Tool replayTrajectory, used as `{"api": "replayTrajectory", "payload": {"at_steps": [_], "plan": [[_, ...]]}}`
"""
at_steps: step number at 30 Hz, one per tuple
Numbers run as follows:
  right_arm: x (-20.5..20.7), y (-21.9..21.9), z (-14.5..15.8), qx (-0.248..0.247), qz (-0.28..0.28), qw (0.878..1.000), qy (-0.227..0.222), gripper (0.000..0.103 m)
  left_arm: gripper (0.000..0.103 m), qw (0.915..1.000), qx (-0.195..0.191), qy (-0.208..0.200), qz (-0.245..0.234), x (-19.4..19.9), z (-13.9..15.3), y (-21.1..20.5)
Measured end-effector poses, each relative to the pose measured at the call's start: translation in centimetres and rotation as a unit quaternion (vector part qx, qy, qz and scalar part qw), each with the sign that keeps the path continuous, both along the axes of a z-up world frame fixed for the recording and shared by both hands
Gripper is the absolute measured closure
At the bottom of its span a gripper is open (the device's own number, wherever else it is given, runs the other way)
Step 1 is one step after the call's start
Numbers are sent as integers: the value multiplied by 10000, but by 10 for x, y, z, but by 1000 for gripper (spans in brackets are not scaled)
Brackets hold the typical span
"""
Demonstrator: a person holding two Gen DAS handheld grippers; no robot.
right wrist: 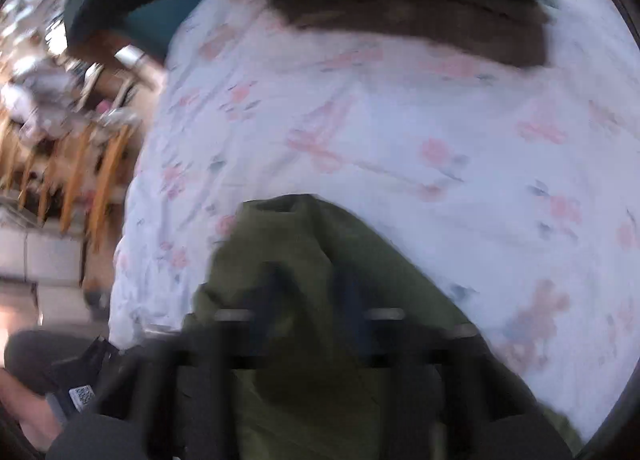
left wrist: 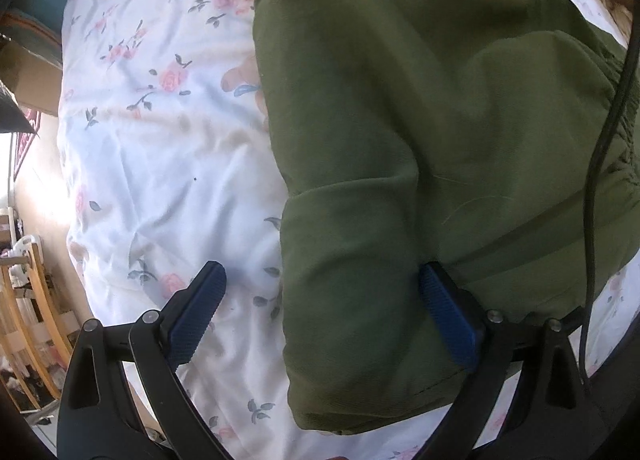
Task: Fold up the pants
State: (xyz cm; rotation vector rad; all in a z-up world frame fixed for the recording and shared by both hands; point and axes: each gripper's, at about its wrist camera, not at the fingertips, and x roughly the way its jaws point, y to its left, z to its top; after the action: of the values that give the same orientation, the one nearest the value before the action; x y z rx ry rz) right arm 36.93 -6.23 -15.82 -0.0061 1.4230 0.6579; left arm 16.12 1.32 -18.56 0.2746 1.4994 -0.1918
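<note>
Looking down along both claws, we see a bed covered by a white sheet (left wrist: pixel 160 180) printed with pink roses and small bears. On it lie the olive-green pants (left wrist: pixel 400 120), folded over on themselves, with the gathered elastic waistband (left wrist: pixel 616 108) at the right edge of the left wrist view and a folded edge running down the middle of that view. The left claw (left wrist: pixel 320 308) points down at the bed with its jaws spread wide; one blue ribbed pad (left wrist: pixel 200 312) sits over bare sheet, the other (left wrist: pixel 444 312) against the pants fabric, gripping nothing. A black cable (left wrist: pixel 600 164) hangs across the right side. The right wrist view is heavily motion-blurred. There the right claw (right wrist: pixel 316 300) reads as closed, with green pants fabric around its fingers; whether cloth is pinched between them we cannot tell. Beyond it, a dark brown blanket (right wrist: pixel 420 28) lies at the far end of the bed, and wooden slats (right wrist: pixel 80 172) stand off to the left.
</note>
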Motion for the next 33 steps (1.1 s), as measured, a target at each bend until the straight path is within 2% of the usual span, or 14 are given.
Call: {"api": "replayTrajectory", "payload": {"at_steps": [5,8,10,11,14,15,17,19,21,24,26,29,32,33], "plan": [[17,-3,45,146,-76,9960,-883,103,7,9996,160,-13,-234,-5,-5,-14],[29,7,26,-284,64,9962,-815,103,6,9998,125,66,-158,0,-7,-12],[36,13,13,-277,19,9959,-867,102,5,9996,184,43,-189,1,-8,-14],[38,13,4,-366,-84,9963,-778,94,5,9995,219,48,-215,8,-7,-15],[41,-2,4,-278,-62,9989,-382,90,5,9995,255,49,-202,8,-6,-21],[39,-11,13,-335,-82,9979,-545,77,5,9995,255,47,-202,9,-6,-22],[31,-32,30,-370,-156,9967,-706,58,5,9994,261,28,-241,10,-6,-22],[15,-57,42,-330,-322,9969,-631,56,5,9993,286,19,-256,10,-8,-22],[-14,-66,47,-338,-152,9967,-727,56,5,9990,345,9,-291,6,-7,-25],[-47,-54,31,-427,200,9960,-758,59,6,9983,438,-16,-380,7,-6,-32],[-54,-42,3,-1308,325,9861,-977,62,5,9983,455,-25,-376,8,-6,-33],[-49,-46,-31,-2917,122,9393,-1805,63,5,9982,453,-86,-383,7,-5,-35],[-38,-70,-21,-2751,-570,9422,-1824,65,6,9981,435,-130,-416,4,1,-35],[-41,-76,-9,-2973,-734,9284,-2106,65,6,9983,417,-111,-398,4,1,-34]]}}
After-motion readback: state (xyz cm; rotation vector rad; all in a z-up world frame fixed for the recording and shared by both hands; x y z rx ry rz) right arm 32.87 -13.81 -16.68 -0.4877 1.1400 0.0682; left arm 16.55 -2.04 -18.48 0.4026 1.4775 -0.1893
